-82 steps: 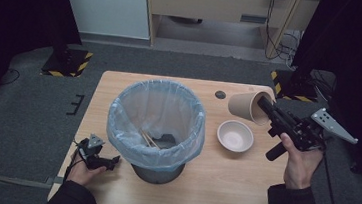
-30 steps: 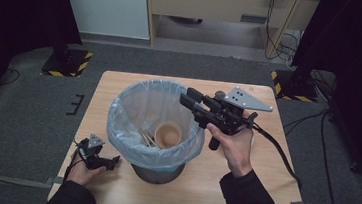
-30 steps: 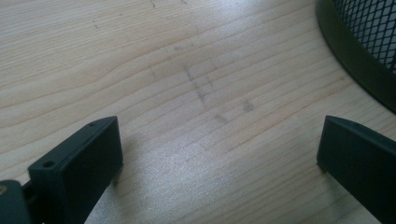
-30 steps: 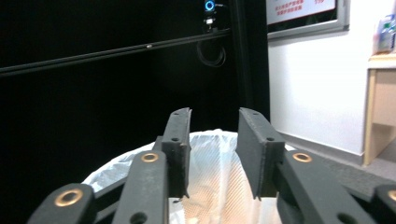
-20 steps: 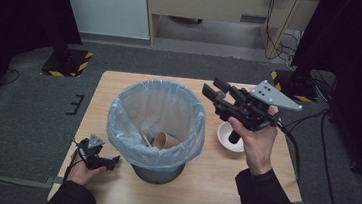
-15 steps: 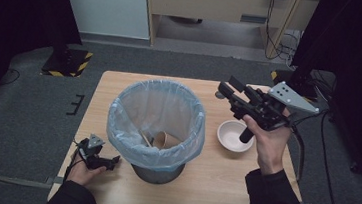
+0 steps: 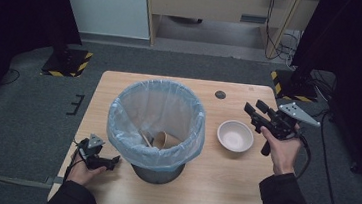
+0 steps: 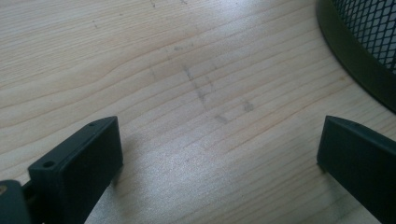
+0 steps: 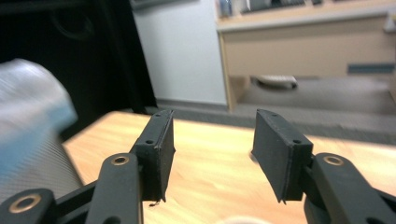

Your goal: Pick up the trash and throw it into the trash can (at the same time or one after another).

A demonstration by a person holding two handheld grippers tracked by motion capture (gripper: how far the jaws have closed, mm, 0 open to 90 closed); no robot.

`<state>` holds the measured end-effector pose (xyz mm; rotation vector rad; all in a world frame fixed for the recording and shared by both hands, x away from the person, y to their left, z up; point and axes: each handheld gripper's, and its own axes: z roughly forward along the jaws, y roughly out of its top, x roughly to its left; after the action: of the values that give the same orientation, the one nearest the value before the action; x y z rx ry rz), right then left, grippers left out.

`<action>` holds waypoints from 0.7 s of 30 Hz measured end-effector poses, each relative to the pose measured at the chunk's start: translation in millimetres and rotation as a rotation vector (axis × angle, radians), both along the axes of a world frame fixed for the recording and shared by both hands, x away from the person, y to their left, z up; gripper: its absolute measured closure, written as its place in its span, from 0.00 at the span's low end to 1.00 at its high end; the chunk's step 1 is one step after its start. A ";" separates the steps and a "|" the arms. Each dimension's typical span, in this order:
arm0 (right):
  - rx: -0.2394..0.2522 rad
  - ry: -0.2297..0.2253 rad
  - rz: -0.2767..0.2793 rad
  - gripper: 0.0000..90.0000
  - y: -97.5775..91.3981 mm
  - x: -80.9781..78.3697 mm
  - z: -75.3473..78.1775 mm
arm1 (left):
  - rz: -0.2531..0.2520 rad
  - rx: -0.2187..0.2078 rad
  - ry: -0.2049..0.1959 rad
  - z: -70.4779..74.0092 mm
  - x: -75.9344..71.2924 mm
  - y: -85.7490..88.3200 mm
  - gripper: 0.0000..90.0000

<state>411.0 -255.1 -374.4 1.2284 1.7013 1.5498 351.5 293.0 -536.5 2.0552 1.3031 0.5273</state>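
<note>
Item: white bowl [image 7: 235, 136], empty, upright on the table [image 7: 220, 196] between bin and right gripper.

Bowl stands apart from the lined waste bin [image 7: 157, 122], which already holds a brown paper cup [image 7: 169, 140]; judged next to be binned. Right gripper [image 7: 256, 109] hovers just beside the bowl's far right, jaws just been opening, nothing between them. Left gripper [image 7: 112, 161] rests parked at the bin's base, jaws spread, empty. Free tabletop around the bowl; right table edge near.
</note>
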 end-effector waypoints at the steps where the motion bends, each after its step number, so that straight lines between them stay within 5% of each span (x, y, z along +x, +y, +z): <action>1: -0.004 0.013 -0.010 0.52 -3.9 1.9 -7.8 | 0.000 0.000 0.000 0.0 0.0 0.0 0.00; 12: -0.136 0.178 -0.072 0.47 -20.7 24.7 -79.5 | 0.000 0.000 0.000 0.0 0.0 0.0 0.00; 21: -0.206 0.294 -0.100 0.41 -25.3 38.2 -119.3 | 0.000 0.000 0.000 0.0 0.0 0.0 0.00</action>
<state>449.2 -280.5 -493.7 1.4607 1.8950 1.1463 351.6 293.0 -536.6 2.0547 1.3033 0.5276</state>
